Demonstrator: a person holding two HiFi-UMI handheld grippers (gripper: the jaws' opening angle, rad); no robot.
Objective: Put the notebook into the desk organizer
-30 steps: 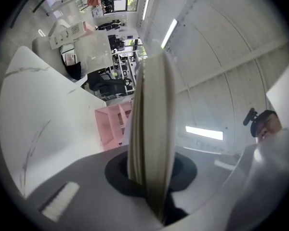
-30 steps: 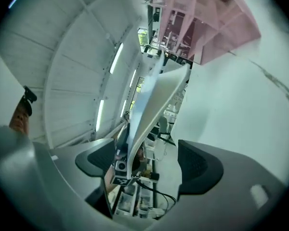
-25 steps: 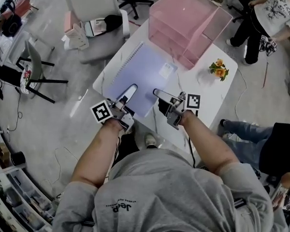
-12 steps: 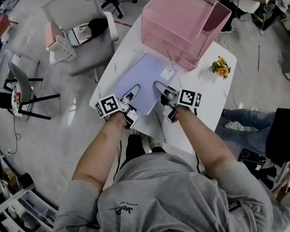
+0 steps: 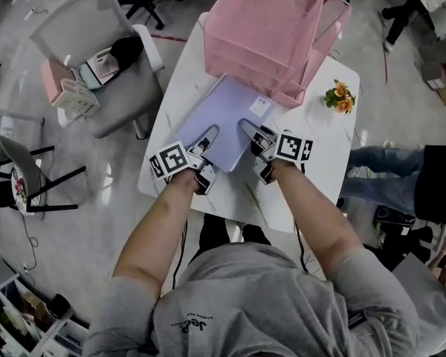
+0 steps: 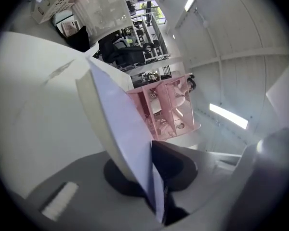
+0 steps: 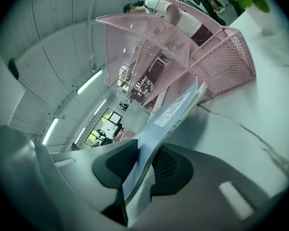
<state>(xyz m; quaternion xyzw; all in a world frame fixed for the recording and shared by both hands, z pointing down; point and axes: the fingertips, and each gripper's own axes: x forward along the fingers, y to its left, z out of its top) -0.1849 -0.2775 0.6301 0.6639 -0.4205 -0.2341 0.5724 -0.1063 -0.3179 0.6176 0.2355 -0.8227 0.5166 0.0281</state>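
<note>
- Head view: notebook is on the white table, not in the organizer yet. Its far edge is right at the organizer's open front; can't tell if they touch.
- Left gripper is pinching the notebook's near edge, left side. In the left gripper view the pads are clamped on the cover.
- Right gripper is pinching the same edge, right side, with both pads tight on the pages.
- Both gripper views show the near edge raised off the table and the notebook sloping toward the organizer.
- White label sits on the cover near the organizer end.
- Flowers stand just right of the organizer, apart from the notebook.
- Nothing lies between the notebook and the organizer mouth.
- Grey chair with clutter is left of the table. Another person's legs are on the right.
</note>
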